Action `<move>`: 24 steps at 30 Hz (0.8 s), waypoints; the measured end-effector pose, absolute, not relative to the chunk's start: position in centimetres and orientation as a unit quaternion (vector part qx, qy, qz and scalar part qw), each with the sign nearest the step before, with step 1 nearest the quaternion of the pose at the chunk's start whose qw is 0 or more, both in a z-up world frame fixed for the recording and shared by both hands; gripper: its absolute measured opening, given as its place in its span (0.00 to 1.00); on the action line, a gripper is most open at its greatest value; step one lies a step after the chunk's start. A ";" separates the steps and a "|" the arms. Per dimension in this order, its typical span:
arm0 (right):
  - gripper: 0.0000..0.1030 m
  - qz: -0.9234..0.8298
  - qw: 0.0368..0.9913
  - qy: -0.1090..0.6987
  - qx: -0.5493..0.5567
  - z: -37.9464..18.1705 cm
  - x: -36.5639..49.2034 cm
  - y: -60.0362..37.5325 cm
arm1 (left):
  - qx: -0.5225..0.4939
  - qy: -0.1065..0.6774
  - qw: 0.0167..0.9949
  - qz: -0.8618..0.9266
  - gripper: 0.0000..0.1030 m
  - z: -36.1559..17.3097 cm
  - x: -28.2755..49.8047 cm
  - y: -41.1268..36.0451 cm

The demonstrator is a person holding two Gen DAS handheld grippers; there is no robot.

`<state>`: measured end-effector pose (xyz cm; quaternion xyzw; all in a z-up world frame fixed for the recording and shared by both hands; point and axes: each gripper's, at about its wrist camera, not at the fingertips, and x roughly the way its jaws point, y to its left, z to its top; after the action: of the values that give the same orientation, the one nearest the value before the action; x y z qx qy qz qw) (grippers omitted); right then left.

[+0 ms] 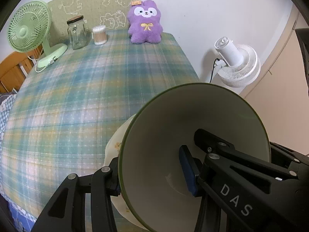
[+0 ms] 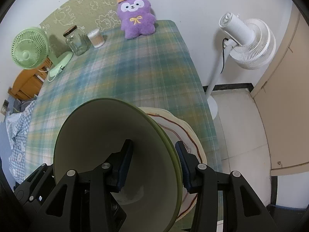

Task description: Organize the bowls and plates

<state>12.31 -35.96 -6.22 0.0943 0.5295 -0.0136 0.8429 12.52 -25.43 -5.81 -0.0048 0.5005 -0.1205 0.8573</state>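
A bowl [image 1: 170,116], green outside and cream inside, hangs tilted just above a cream plate [image 1: 113,147] on the plaid tablecloth. My left gripper [image 1: 152,174] is shut on the bowl's rim, with one pad [image 1: 186,170] inside and the other finger outside the wall. In the right wrist view my right gripper [image 2: 154,155] is shut on the opposite side of the same bowl [image 2: 100,127], one pad [image 2: 126,156] inside and one outside. The plate [image 2: 175,124] carries a wavy brown line and lies near the table's right edge.
At the back of the table [image 1: 87,89] stand a green desk fan [image 1: 29,31], a glass jar [image 1: 76,31], a tub of cotton swabs [image 1: 99,34] and a purple plush toy [image 1: 144,22]. A white floor fan [image 2: 247,42] stands beside the table's right edge.
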 end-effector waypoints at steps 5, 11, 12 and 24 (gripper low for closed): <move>0.47 -0.012 0.837 0.539 0.098 -7.1 12.5 -36.2 | -0.002 0.510 0.852 -0.117 0.48 -6.6 12.7 -25.7; 0.47 -0.005 0.835 0.540 0.101 -7.5 13.0 -36.2 | 0.009 0.508 0.855 -0.107 0.47 -6.6 13.0 -25.8; 0.47 -0.002 0.836 0.540 0.102 -7.5 13.1 -36.2 | 0.011 0.508 0.855 -0.104 0.47 -6.6 13.0 -25.8; 0.49 0.006 0.834 0.540 0.116 -7.7 13.5 -36.2 | 0.011 0.508 0.855 -0.107 0.47 -6.6 13.5 -25.6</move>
<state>13.45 -36.15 -7.69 0.1156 0.5402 0.0063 0.8335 13.46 -25.64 -6.62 0.0110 0.5081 -0.1066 0.8546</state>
